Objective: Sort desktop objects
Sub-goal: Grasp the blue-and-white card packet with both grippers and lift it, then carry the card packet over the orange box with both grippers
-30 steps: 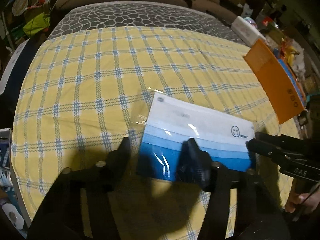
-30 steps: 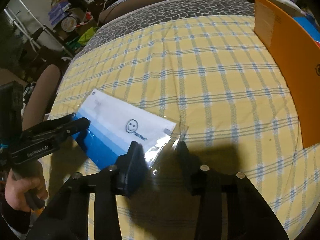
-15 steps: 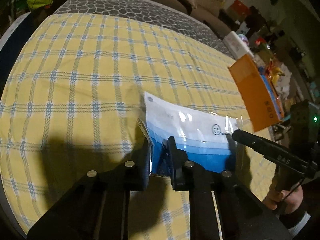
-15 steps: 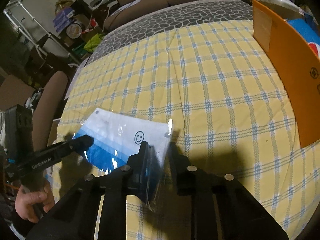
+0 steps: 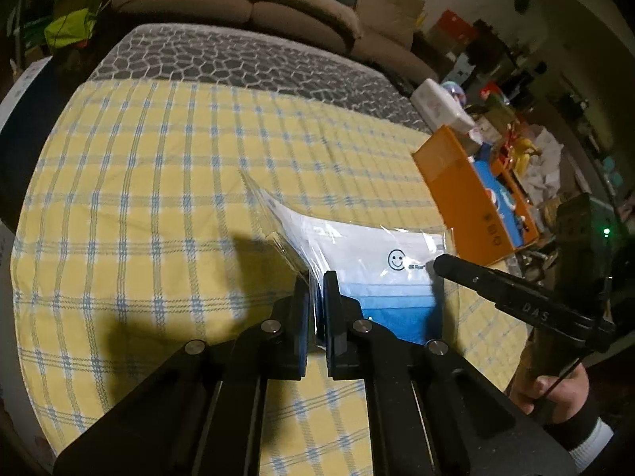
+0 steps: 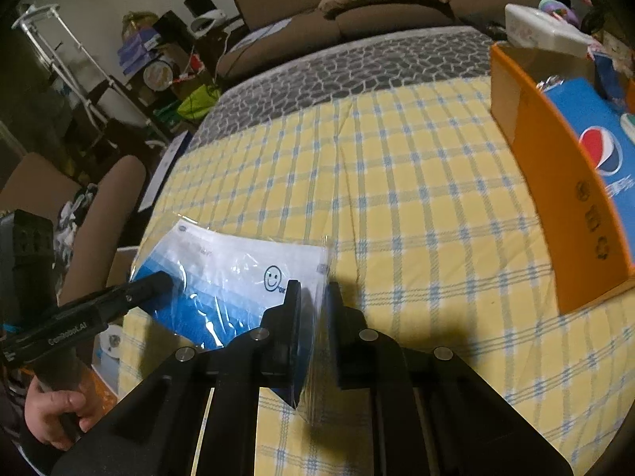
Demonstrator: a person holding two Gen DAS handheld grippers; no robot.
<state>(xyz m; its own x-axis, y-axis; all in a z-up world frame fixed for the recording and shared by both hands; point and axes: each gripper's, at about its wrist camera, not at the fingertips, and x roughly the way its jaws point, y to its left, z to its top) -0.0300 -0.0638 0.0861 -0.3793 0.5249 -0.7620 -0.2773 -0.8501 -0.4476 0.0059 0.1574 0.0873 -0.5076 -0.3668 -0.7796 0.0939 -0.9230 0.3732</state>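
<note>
A clear plastic packet of blue and white face masks [image 5: 373, 261] with a smiley print is lifted off the yellow checked tablecloth [image 5: 158, 182]. My left gripper [image 5: 316, 281] is shut on its left edge. My right gripper [image 6: 313, 293] is shut on its right edge. The packet [image 6: 222, 273] hangs stretched between the two. Each gripper shows in the other's view: the right gripper [image 5: 440, 265] and the left gripper [image 6: 158, 279].
An orange box [image 6: 555, 182] with a blue Pepsi carton [image 6: 595, 139] inside stands at the table's right edge; it also shows in the left wrist view [image 5: 468, 198]. A white container [image 6: 539, 31] sits behind it. A brown sofa [image 5: 278, 12] lies beyond the table.
Both grippers closed on the packet's ends and lifted it off the cloth. The packet now stands more on edge and sits higher and nearer the orange box.
</note>
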